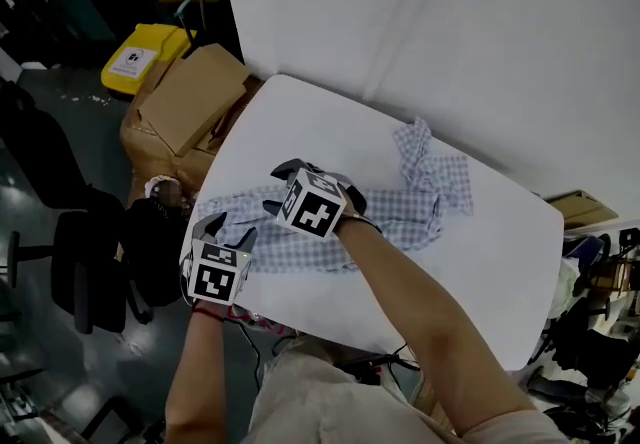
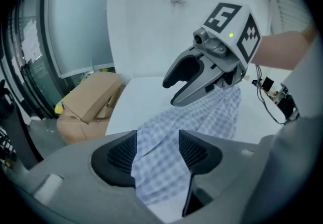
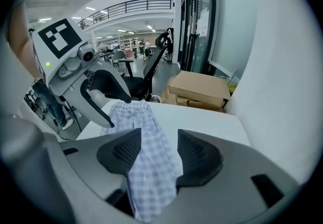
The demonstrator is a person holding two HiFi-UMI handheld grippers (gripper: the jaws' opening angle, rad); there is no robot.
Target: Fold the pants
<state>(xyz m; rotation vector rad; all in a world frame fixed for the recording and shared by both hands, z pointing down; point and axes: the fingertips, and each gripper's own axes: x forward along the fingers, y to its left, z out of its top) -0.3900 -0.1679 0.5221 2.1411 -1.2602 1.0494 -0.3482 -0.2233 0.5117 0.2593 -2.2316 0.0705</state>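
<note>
1. Head view: the checked pants (image 1: 420,202) lie flat across the white tabletop (image 1: 300,122), running from its left edge to the middle, with one part bunched up toward the far edge. The left claw (image 1: 225,227) and the right claw (image 1: 275,187) both hang over the left end of the cloth. Only this view shows the whole garment.
2. Left gripper view: the left claw (image 2: 157,152) stands wide apart, gripping nothing, with the pants (image 2: 212,117) showing through the gap. The right claw (image 2: 170,93) is spread open above the cloth.
3. Right gripper view: the right claw (image 3: 159,155) is apart too, over the pants (image 3: 146,137). The left claw (image 3: 118,111) is at the waistband end, and cardboard boxes (image 3: 199,89) stand past the tabletop's edge.
</note>
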